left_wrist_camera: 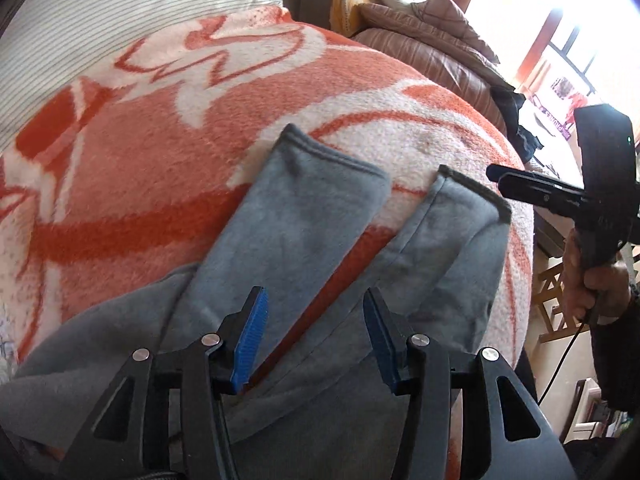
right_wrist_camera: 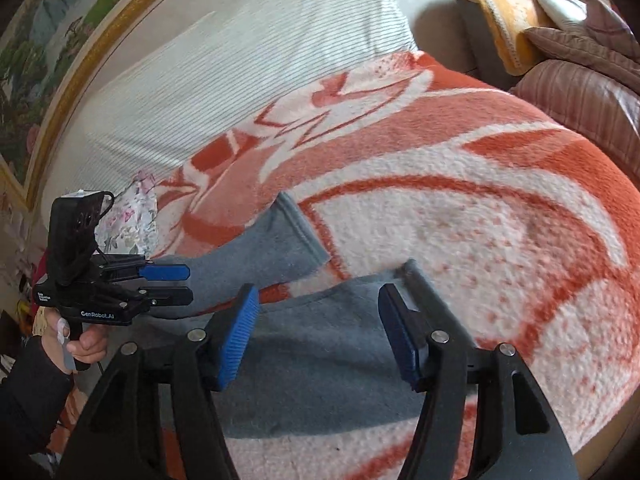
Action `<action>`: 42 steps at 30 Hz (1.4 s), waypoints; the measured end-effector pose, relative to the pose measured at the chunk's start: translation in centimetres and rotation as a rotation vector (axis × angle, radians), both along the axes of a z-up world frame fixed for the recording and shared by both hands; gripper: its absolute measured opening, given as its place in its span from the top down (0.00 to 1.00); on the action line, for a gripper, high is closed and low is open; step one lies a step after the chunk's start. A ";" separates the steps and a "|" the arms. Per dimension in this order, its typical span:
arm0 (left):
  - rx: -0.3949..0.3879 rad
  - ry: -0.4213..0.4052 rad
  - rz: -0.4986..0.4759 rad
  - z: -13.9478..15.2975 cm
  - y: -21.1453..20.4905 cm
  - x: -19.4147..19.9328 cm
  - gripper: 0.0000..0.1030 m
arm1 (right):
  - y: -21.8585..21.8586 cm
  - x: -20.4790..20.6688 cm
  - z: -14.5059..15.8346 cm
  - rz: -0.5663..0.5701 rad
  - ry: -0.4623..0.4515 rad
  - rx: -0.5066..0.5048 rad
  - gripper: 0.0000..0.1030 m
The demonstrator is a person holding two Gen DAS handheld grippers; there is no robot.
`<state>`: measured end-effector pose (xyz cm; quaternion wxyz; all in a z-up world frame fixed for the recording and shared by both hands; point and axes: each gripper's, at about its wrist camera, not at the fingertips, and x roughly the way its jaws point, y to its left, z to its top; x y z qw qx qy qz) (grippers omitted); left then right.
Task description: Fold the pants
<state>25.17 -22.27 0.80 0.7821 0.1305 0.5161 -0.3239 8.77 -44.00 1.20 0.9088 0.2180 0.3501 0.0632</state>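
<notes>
The grey pants [left_wrist_camera: 304, 240] lie spread flat on the orange-and-white blanket [left_wrist_camera: 160, 140] that covers the bed or couch, with the two legs parted in a V and a strip of blanket showing between them. Both hems point away toward the striped pillow [left_wrist_camera: 120, 12], and the waist end sits nearest the left camera, partly hidden under the tool. Judging from this, the folding has hardly begun — the legs are not yet laid one over the other, and no crosswise fold shows anywhere. The left tongs [left_wrist_camera: 316, 340] hover above the crotch area with the blue pads wide apart and nothing between them; whether they touch the cloth I cannot tell. The right tongs [right_wrist_camera: 316, 332] are likewise wide open and empty, poised over the right leg near its hem [right_wrist_camera: 408, 270]. In the left view the right tool appears out at the edge of the blanket beside that leg, held in the person's right hand [left_wrist_camera: 592, 280]; in the right view the left tool is seen from the side, gripped by the left hand [right_wrist_camera: 84, 344] over the other leg. What remains, as I read it, is nearly everything: bring one leg across onto the other, square the edges, then fold the length over once or twice — with some smoothing of the soft fleece along the way.
</notes>
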 end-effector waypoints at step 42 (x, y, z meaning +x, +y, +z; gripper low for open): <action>0.055 -0.090 0.034 3.3 5.2 -4.4 0.97 | 2.9 12.6 3.8 0.299 -0.045 -0.277 0.93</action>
